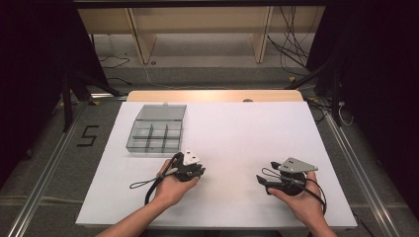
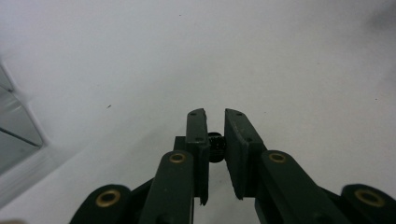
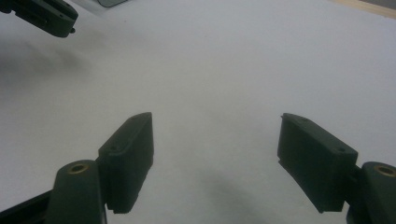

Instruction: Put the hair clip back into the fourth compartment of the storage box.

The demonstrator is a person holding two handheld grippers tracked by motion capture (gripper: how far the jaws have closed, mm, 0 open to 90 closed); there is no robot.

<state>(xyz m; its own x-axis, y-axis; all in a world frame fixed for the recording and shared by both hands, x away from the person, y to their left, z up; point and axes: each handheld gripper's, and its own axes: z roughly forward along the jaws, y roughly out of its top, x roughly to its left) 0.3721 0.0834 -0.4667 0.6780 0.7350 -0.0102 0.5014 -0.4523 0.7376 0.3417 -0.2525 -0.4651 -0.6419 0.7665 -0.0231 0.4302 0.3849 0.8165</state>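
While your forearms come in from the bottom of the high view, your left gripper (image 1: 190, 170) sits low over the white table top (image 1: 237, 133), just this side of the clear compartment box (image 1: 157, 129). That box lies at the table's far left, lid swung open behind it; what lies in the compartments is too small to tell. Your right gripper (image 1: 269, 181) hovers near the right front of the table, well apart from the left one and from the box.

Left gripper view: your jaws stand nearly together, pinching a small dark ridged part (image 2: 215, 142) between the pads. A narrow slit of white table shows above it. The box's clear wall (image 2: 16, 126) shows at the left edge, near the jaws but apart from them.

Right gripper view: your fingers (image 3: 128, 154) are spread wide, nothing between them, bare white table below. At the top left corner the left gripper (image 3: 46, 16) shows, farther off.
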